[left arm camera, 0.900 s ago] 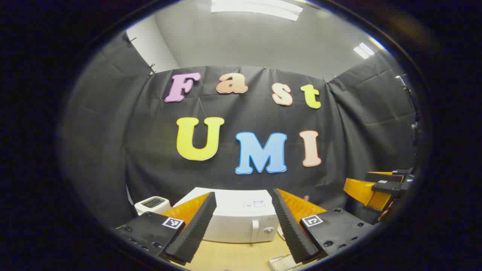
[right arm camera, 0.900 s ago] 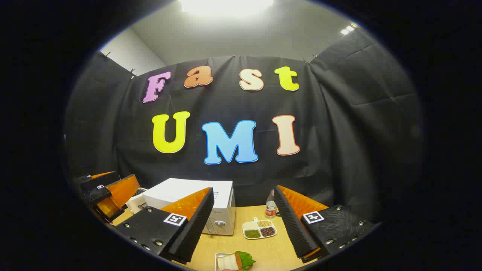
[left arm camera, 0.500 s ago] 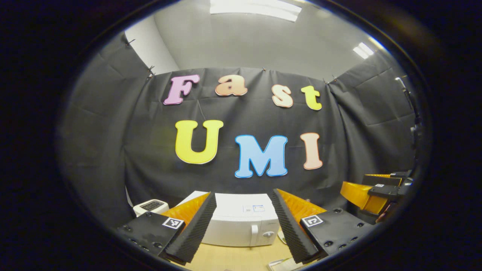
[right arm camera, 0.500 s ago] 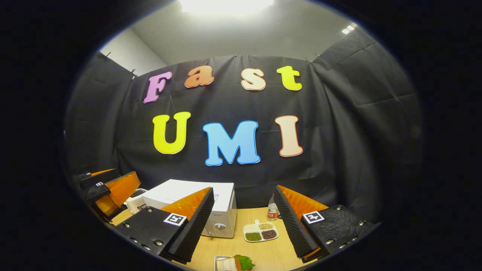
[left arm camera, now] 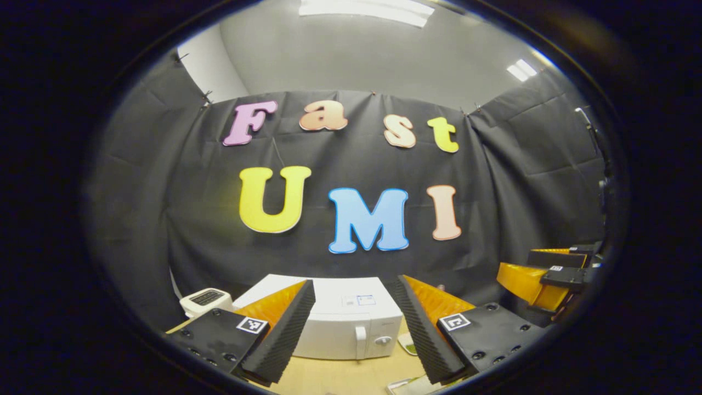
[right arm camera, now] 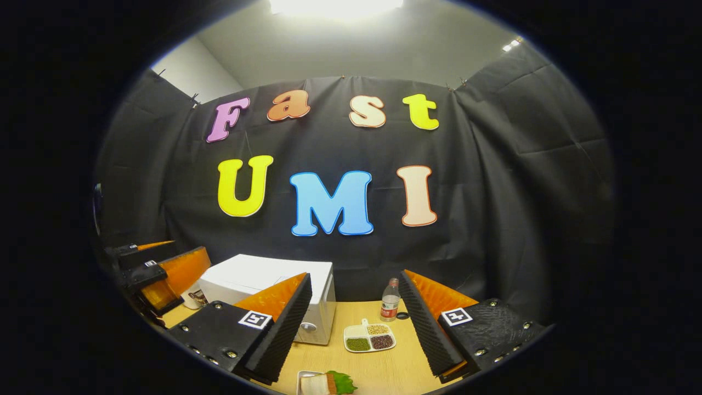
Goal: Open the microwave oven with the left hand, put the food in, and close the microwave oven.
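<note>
Both hand-held grippers hang in the air above the worktop (right arm camera: 378, 367), each with its jaws spread wide and holding nothing. The left hand-held gripper (left arm camera: 351, 323) faces the white microwave (left arm camera: 345, 323), whose door is shut, handle (left arm camera: 360, 334) beside the knob. The right hand-held gripper (right arm camera: 354, 323) looks down on the sandwich (right arm camera: 326, 383) on its dish near the front edge, well apart from the microwave.
</note>
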Motion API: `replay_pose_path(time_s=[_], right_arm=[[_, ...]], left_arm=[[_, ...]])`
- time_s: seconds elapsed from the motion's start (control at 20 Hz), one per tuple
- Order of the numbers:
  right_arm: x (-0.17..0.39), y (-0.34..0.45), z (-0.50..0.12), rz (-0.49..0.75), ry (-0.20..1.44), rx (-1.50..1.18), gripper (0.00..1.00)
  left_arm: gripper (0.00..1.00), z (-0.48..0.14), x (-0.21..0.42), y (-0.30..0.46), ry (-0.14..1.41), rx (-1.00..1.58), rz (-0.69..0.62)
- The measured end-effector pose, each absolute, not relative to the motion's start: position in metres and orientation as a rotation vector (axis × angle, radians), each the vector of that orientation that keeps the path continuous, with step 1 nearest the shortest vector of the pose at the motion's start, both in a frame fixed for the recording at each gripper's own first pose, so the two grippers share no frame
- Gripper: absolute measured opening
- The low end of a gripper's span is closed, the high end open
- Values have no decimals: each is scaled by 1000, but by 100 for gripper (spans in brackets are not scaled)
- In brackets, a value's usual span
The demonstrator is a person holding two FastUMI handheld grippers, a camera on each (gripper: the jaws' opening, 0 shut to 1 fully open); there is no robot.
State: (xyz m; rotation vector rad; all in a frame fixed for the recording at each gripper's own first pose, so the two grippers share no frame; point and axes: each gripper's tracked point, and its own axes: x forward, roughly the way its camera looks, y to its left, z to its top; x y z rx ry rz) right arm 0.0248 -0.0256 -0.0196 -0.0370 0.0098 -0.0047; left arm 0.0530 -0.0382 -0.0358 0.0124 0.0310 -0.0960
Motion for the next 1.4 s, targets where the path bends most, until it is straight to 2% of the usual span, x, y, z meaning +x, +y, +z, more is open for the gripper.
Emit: replay_pose_path(time_s=[0.1, 0.15, 0.25, 0.45, 0.5, 0.55, 0.6, 0.75, 0.9, 1.0, 1.05, 1.15, 1.2, 1.25, 1.3, 1.35, 1.4], right_arm=[[27, -33, -31, -17, 31, -49, 96], [28, -37, -37, -23, 45, -56, 96], [28, -43, -45, -34, 68, -59, 96], [30, -53, -56, -45, 92, -71, 97], [31, -56, -58, -48, 98, -74, 96], [31, -58, -61, -49, 105, -74, 96], [32, -59, -63, -48, 109, -74, 96], [35, -63, -71, -53, 130, -75, 96], [39, -65, -79, -57, 158, -84, 96], [40, -63, -85, -53, 175, -95, 96], [41, -63, -87, -53, 180, -102, 96], [42, -60, -88, -47, 186, -107, 96], [42, -57, -87, -41, 186, -107, 96], [43, -55, -86, -35, 183, -109, 96], [44, -54, -84, -32, 179, -109, 97], [44, -53, -83, -28, 177, -104, 97], [44, -51, -82, -24, 174, -97, 97]], left_arm=[[98, -67, 68, -42, 59, 16, -104], [100, -84, 77, -46, 78, 13, -110], [95, -115, 97, -52, 101, 18, -119], [95, -187, 138, -54, 178, 27, -98], [100, -211, 146, -55, 215, 28, -94], [95, -229, 155, -54, 241, 31, -87], [100, -245, 162, -52, 264, 39, -79], [98, -281, 183, -54, 319, 51, -71], [100, -311, 200, -54, 356, 62, -63], [92, -323, 201, -48, 395, 67, -40], [61, -323, 192, -57, 411, 35, -57], [29, -322, 197, -59, 415, 53, -66], [27, -325, 198, -58, 424, 39, -65], [19, -324, 198, -58, 442, 20, -69], [19, -325, 199, -57, 451, 11, -73], [7, -324, 199, -56, 462, 11, -75], [7, -325, 197, -56, 470, 7, -83]])
